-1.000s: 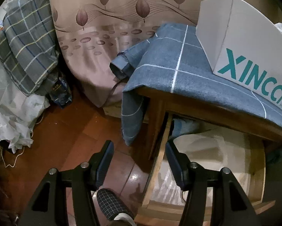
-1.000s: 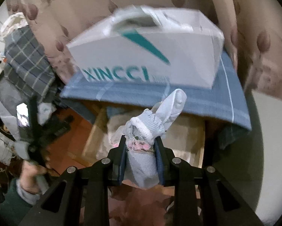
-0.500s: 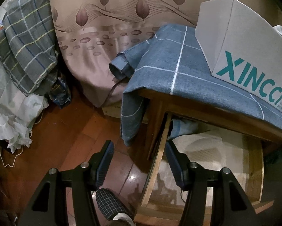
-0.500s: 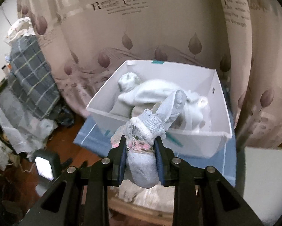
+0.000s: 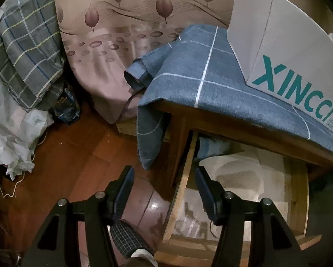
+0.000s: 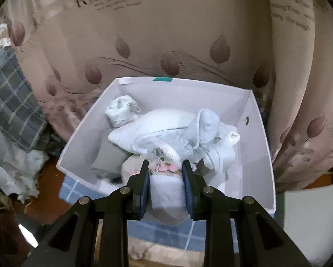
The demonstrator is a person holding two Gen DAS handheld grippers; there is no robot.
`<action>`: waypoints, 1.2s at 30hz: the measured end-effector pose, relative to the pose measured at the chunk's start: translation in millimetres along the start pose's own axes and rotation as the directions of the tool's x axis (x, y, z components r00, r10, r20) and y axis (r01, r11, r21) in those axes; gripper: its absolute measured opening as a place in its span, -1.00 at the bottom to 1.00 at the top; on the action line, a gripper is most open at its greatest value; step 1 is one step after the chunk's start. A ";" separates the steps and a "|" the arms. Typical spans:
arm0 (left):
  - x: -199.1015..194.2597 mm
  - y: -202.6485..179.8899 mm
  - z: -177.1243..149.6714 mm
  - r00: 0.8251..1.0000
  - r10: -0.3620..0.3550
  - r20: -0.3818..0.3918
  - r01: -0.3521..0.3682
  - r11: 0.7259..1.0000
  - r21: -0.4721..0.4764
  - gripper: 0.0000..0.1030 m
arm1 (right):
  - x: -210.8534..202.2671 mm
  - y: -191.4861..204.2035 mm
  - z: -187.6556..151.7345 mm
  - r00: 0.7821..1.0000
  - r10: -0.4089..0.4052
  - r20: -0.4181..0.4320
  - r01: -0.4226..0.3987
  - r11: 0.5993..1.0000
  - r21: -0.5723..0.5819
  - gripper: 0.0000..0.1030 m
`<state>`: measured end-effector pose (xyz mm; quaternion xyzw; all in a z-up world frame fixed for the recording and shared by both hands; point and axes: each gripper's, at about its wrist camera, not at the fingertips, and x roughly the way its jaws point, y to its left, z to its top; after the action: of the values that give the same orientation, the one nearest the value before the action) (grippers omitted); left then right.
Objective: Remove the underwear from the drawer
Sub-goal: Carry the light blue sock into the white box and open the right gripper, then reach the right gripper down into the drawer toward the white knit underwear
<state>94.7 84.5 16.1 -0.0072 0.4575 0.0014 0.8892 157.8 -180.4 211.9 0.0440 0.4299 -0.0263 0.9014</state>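
My right gripper (image 6: 165, 166) is shut on a rolled piece of white underwear (image 6: 167, 193) with a pink trim, held over the near edge of a white cardboard box (image 6: 258, 133). Several other white garments (image 6: 166, 129) lie heaped in that box. In the left wrist view the same box (image 5: 284, 51), printed XINCCI, stands on a blue checked cloth (image 5: 202, 77) covering a wooden nightstand. Its drawer (image 5: 181, 191) is pulled out, with pale fabric (image 5: 240, 173) inside. My left gripper (image 5: 164, 173) hangs open and empty above the drawer's left rim.
A leaf-patterned curtain (image 6: 166, 44) hangs behind the nightstand. A grey plaid bundle (image 5: 26, 51) and crumpled white sheets (image 5: 8, 133) lie on the left of the wooden floor (image 5: 77, 155). A person's checked slipper (image 5: 126, 238) shows below my left gripper.
My right gripper rose and travelled from over the open drawer to above the white box, carrying the underwear. The left gripper stayed put.
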 end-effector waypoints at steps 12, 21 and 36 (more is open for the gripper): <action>2.2 -5.8 -0.4 1.000 -0.003 -0.007 0.003 1.000 0.020 0.13 | 52.7 -19.2 14.7 0.994 -0.065 -0.084 0.070 0.996 0.055 -0.43; 2.3 -7.6 -2.2 1.000 0.001 -0.012 -0.001 1.000 0.029 0.13 | 33.0 -21.4 9.6 0.995 -0.089 -0.043 0.091 0.994 0.055 0.17; 5.9 0.4 -5.8 0.999 0.007 -0.038 -0.006 1.000 0.017 0.13 | -47.4 11.8 -27.7 0.998 -0.010 0.059 0.014 0.998 -0.068 0.51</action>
<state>93.4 84.8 8.0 0.0018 0.4743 0.0003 0.8803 107.6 -165.4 232.1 0.0096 0.4045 -0.0182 0.9143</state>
